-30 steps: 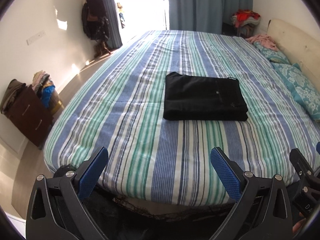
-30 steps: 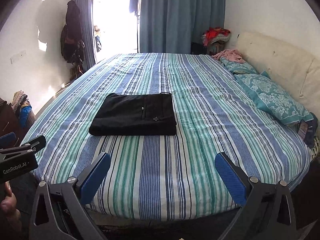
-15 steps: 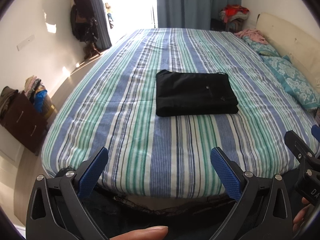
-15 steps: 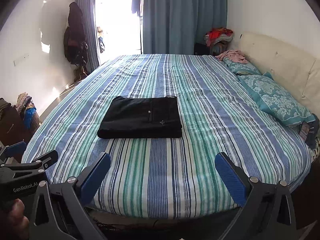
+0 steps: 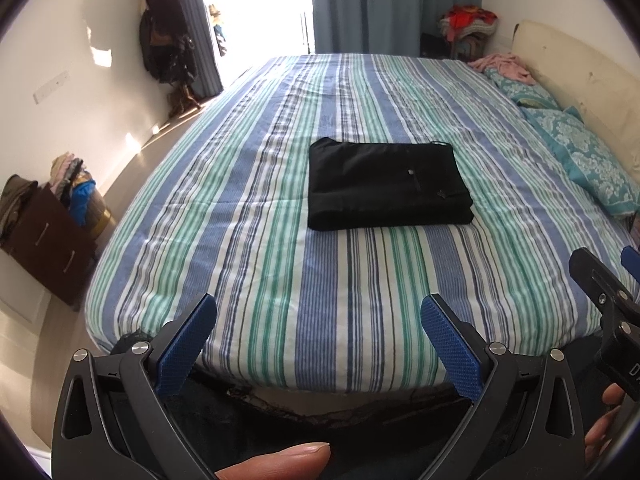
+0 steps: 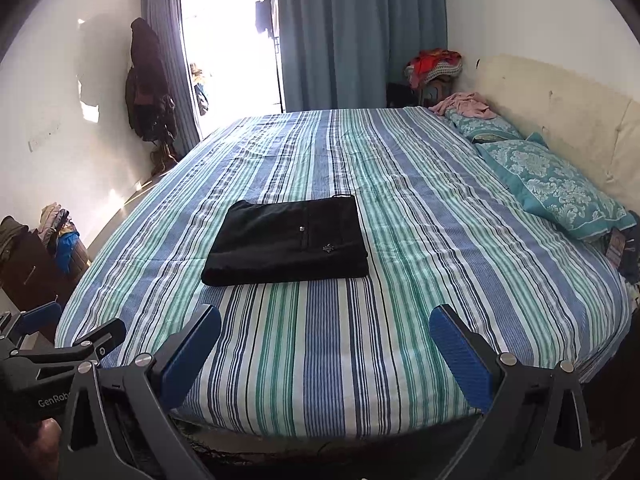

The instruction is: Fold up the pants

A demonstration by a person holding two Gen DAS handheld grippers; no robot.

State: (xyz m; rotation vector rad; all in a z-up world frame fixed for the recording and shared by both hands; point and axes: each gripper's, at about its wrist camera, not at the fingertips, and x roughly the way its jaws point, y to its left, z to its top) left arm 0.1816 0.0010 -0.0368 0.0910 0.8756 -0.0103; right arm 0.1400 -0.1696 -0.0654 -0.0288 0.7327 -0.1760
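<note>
Black fabric pants (image 5: 386, 186), folded into a flat rectangle, lay mid-bed on the blue-green striped sheet (image 5: 280, 280), long axis crosswise. Left gripper (image 5: 318, 334) and right gripper (image 6: 326, 344) hung off the foot edge, wide open, empty, both well short; neither clearly nearer.

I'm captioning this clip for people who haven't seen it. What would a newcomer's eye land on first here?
First, the black pants, folded into a neat rectangle, lying in the middle of the striped bed. Next, the blue-padded left gripper and right gripper, both open and held back at the near edge of the bed, touching nothing. Then the bright doorway beside the blue curtain behind the bed.
</note>
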